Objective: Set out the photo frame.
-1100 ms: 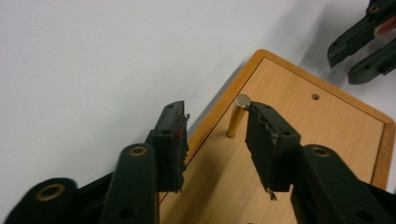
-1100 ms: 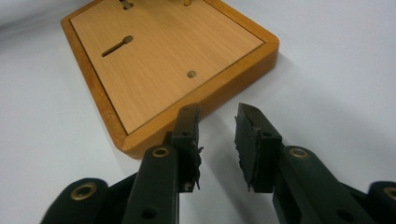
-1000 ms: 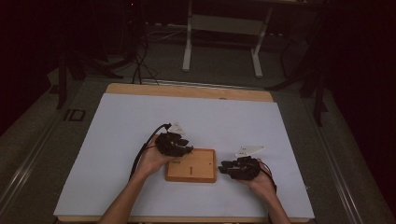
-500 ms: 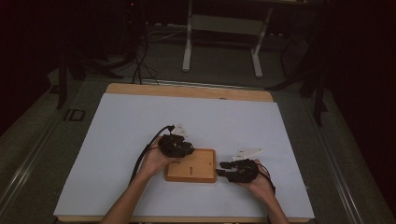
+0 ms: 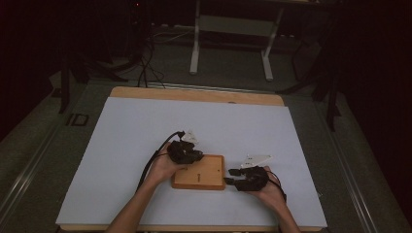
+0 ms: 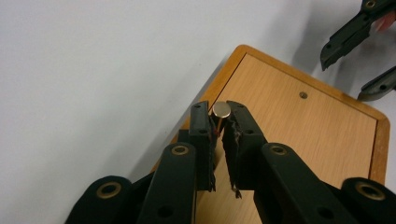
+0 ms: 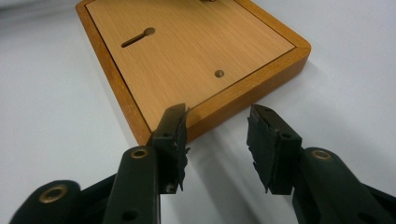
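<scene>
Flat square wooden board [image 5: 199, 173]: left gripper [image 6: 219, 122] pinches small round metal peg [image 6: 221, 109] above it; right gripper [image 7: 217, 133] fingers open beside its edge.

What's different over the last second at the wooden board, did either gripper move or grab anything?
Little changed. The right gripper slid slightly nearer the person along the wooden board's right edge, jaws open as before. The left gripper stayed at the board's far left corner; its own view shows it shut on a small metal knob. The board itself did not move.
</scene>
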Demonstrator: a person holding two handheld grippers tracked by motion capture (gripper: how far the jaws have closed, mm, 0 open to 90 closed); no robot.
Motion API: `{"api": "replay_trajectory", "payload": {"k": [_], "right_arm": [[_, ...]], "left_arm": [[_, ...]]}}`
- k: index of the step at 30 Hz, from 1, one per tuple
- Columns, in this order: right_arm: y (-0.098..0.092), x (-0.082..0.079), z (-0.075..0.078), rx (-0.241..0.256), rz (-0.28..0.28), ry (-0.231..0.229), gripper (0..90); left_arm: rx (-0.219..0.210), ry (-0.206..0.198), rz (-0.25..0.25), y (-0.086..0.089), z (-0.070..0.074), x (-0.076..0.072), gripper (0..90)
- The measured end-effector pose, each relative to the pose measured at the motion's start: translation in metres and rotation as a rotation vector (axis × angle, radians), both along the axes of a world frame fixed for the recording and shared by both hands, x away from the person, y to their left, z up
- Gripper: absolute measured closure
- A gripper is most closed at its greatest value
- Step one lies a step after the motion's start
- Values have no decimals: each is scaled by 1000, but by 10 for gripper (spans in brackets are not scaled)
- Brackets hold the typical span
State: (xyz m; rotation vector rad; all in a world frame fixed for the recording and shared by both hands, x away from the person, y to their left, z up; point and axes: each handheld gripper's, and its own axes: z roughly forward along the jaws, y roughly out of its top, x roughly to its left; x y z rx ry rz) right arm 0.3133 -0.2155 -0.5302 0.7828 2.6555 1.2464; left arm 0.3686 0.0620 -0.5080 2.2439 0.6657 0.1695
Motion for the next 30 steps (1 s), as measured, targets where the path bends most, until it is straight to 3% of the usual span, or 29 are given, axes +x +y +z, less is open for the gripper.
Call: {"api": "replay_trajectory", "payload": {"k": [6,24,30], "right_arm": [[0,0,0,1,6,-1,553],[0,-2,0,-1,24,-8,525],[-1,-4,2,4,29,-13,505]], "left_arm": [[-38,49,-9,4,-3,7,829],[-17,62,-20,3,-1,10,838],[-35,95,-19,4,-2,14,838]]}}
